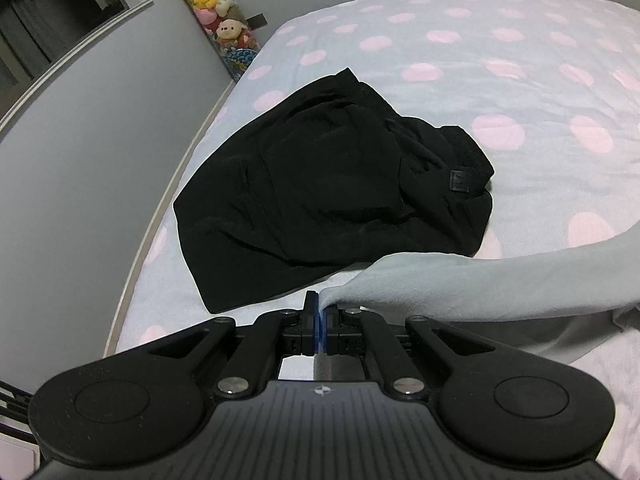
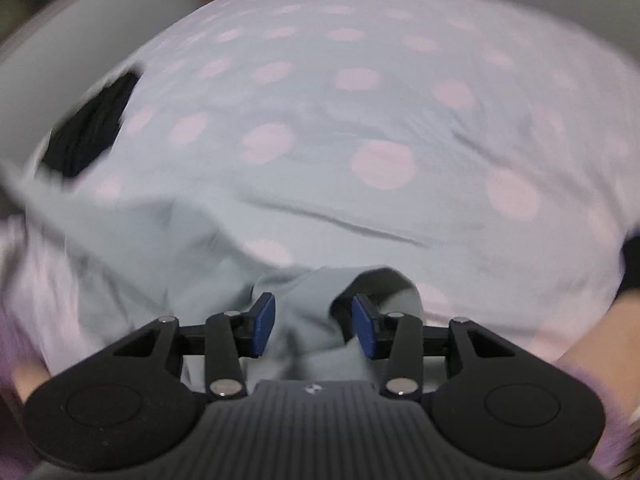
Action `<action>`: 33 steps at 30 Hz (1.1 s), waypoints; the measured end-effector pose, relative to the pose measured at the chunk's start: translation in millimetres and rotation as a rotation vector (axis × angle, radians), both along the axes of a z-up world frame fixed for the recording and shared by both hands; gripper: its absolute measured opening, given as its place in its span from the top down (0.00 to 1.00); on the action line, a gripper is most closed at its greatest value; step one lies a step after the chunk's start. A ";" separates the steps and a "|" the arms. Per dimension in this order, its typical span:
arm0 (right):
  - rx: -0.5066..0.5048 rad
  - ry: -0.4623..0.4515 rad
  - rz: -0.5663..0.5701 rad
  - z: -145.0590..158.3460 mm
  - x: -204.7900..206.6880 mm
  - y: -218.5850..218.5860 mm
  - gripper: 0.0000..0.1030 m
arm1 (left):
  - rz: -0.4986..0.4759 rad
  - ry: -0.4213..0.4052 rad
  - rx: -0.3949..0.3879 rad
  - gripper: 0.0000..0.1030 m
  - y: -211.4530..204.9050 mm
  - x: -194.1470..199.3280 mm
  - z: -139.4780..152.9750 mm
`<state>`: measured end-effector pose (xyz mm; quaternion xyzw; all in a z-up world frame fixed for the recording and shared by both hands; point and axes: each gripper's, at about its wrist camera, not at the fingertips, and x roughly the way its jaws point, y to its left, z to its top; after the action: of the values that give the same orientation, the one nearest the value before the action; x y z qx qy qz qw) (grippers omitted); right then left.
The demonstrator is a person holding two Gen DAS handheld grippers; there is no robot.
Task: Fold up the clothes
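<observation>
A pale grey-blue garment [image 1: 480, 284] stretches from the right edge of the left wrist view to my left gripper [image 1: 321, 308], which is shut on its corner just above the bed. A crumpled black garment [image 1: 328, 184] lies on the dotted sheet beyond it, apart from the gripper. In the blurred right wrist view the same pale garment [image 2: 160, 248] runs off to the left. A bunched fold of it sits between the blue pads [image 2: 265, 322] of my right gripper [image 2: 314, 320]. Those jaws stand open, with gaps on both sides of the fold. The black garment [image 2: 92, 132] shows at far left.
The bed sheet [image 1: 440, 60] is light blue with pink dots and fills most of both views. A grey wall [image 1: 100, 100] runs along the bed's left edge, with plush toys [image 1: 216, 4] at the far corner. A hand [image 2: 592, 352] shows at lower right.
</observation>
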<state>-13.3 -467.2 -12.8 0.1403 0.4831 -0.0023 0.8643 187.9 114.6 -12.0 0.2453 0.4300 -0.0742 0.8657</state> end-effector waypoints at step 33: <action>-0.246 -0.539 -0.457 133.4 -87.2 -63.7 0.97 | 0.010 -0.133 -0.031 1.00 9.4 -33.4 79.8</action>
<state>-100.5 -530.9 120.6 0.1350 0.1907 -0.2162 0.9480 154.5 124.0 67.8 0.2339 0.3714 -0.0598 0.8966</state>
